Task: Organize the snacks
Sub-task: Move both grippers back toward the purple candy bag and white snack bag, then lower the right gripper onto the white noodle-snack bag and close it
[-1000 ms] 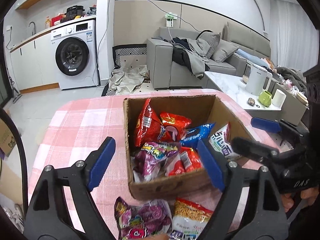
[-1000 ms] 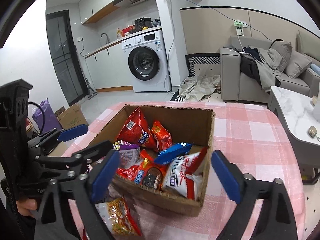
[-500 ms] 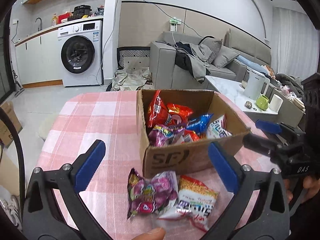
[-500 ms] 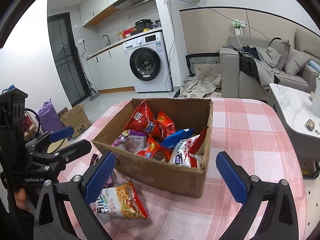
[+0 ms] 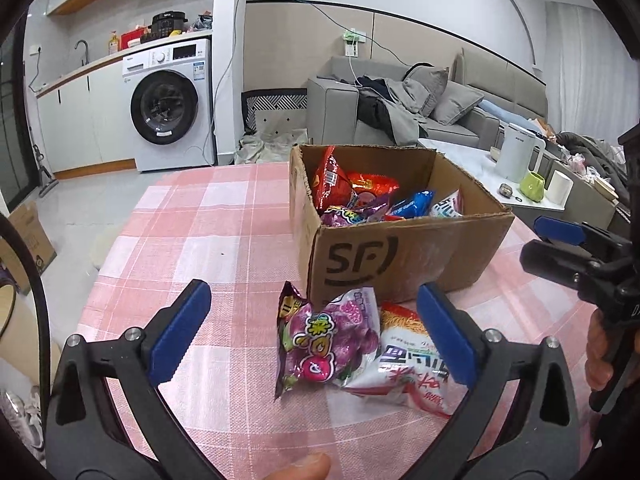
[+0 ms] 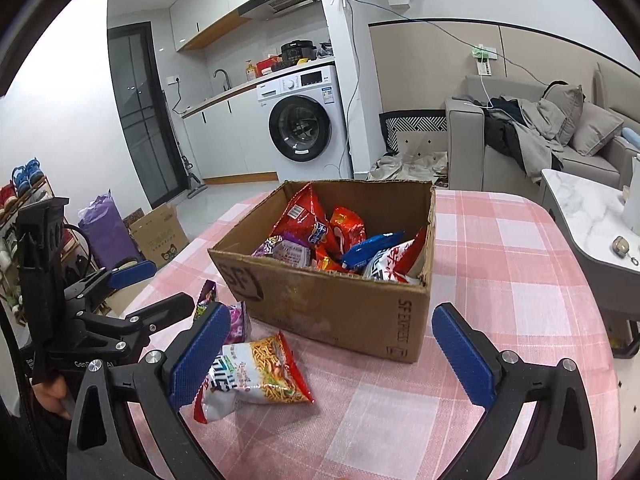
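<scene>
An open cardboard box [image 5: 412, 256] [image 6: 332, 312] holds several snack bags on the pink checked table [image 5: 208, 232]. In front of it lie a purple snack bag [image 5: 328, 344] [image 6: 236, 320] and a white noodle-snack bag [image 5: 404, 364] [image 6: 256, 376], side by side. My left gripper [image 5: 316, 336] is open and empty, its blue pads either side of these two bags, above them. My right gripper [image 6: 332, 356] is open and empty, near the box's front corner, with the noodle bag by its left pad.
The right gripper shows at the right in the left wrist view [image 5: 580, 256]; the left gripper shows at the left in the right wrist view [image 6: 108, 316]. A marble side table [image 6: 588, 208] with a kettle [image 5: 516, 152] stands right of the table.
Both grippers have pulled back from over the box toward the table's near edge. The two loose bags in front of the box have come into fuller view.
</scene>
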`<state>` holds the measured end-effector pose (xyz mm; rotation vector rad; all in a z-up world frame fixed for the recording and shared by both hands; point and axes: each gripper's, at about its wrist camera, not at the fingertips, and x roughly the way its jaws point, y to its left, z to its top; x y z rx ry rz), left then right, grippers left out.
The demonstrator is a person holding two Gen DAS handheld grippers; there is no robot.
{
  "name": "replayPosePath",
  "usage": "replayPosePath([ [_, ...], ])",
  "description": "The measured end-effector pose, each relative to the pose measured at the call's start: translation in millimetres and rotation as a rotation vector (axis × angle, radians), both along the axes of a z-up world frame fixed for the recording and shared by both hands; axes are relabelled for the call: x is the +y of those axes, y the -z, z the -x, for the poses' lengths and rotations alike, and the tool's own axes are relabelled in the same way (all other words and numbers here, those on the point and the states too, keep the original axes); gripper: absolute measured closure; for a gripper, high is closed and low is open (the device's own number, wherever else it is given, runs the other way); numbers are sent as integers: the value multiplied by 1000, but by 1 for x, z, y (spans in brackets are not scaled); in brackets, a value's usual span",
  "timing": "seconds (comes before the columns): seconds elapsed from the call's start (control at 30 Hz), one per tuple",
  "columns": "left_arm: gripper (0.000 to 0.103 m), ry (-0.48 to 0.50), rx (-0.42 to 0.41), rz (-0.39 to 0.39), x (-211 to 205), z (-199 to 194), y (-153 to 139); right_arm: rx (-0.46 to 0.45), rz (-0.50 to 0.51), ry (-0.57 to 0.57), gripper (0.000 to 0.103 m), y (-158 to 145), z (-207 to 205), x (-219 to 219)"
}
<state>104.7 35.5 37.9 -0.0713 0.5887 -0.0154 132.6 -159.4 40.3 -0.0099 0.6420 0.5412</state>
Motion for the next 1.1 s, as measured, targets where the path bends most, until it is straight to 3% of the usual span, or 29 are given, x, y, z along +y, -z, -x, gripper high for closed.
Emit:
replayPosePath([
  [0.57, 1, -26, 40, -3, 12, 16, 25, 50, -15, -70, 0, 23, 7, 15],
  [1.1, 1, -35, 90, 23, 19, 9, 47, 208, 21, -175, 0, 61, 4, 49],
])
